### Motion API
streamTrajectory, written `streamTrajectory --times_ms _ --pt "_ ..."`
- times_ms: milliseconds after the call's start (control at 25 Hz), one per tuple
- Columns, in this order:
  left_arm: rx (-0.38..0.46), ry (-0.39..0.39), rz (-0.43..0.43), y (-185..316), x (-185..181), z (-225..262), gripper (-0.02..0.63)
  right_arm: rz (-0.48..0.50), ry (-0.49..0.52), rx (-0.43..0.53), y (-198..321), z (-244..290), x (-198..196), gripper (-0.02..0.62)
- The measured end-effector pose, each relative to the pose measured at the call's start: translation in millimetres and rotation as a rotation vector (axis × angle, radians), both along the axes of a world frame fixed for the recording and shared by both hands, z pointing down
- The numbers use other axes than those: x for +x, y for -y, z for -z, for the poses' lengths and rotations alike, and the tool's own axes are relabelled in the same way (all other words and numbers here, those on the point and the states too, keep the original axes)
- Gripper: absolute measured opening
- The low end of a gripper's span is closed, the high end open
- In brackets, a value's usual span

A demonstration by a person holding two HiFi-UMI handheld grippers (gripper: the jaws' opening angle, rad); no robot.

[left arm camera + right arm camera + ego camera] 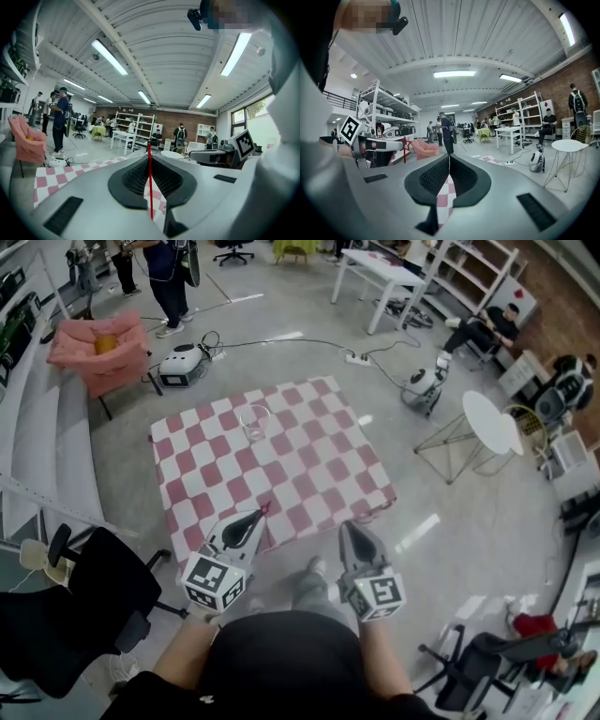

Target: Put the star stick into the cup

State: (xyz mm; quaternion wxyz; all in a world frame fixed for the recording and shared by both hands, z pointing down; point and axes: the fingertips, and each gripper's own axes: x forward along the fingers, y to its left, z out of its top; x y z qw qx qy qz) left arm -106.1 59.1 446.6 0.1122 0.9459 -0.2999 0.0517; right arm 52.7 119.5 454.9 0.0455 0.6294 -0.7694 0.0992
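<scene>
A thin red star stick [150, 187] runs upright between the jaws of my left gripper [149, 157], which is shut on it. In the head view the left gripper [255, 515] hovers over the near edge of the checkered table [309, 465], with the stick's red tip [265, 509] showing at its nose. The clear cup [254, 422] stands upright on the far part of the table, well beyond both grippers. My right gripper [350, 528] is shut with nothing in it, near the table's front edge. From the right gripper [449, 157] the star [407, 142] shows at left.
A pink chair [103, 348] and a white floor device [183, 364] with cables lie beyond the table at left. A black office chair [84, 601] is at my near left. A round white table [490, 423] stands to the right. People stand and sit further off.
</scene>
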Motion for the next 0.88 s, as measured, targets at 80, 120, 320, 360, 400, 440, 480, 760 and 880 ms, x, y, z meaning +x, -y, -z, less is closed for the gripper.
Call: streamTrajectory --times_ms 80,120,320,360,400,440,480,760,880 --pt "-0.005 0.009 0.031 17 13 -1 0.055 0.033 0.011 -0.002 20 -2 14 0.018" --pt "-0.010 0.014 0.047 25 20 -1 0.055 0.052 0.016 -0.007 30 -3 21 0.017" --pt "-0.014 0.048 0.124 57 53 6 0.055 0.148 0.038 -0.004 80 2 58 0.017" --pt "-0.013 0.051 0.142 63 60 8 0.055 0.165 0.042 0.006 89 4 65 0.017" --pt "-0.012 0.053 0.159 69 67 10 0.055 0.183 0.046 0.014 97 6 72 0.017" --pt "-0.012 0.057 0.177 74 74 11 0.055 0.201 0.051 0.017 104 7 79 0.017" --pt "-0.013 0.061 0.196 78 81 12 0.055 0.218 0.059 0.017 110 7 86 0.017" --pt "-0.019 0.101 0.330 96 110 13 0.055 0.354 0.085 -0.010 141 2 116 0.017" --pt "-0.027 0.120 0.367 103 116 12 0.055 0.395 0.089 -0.010 155 4 122 0.017"
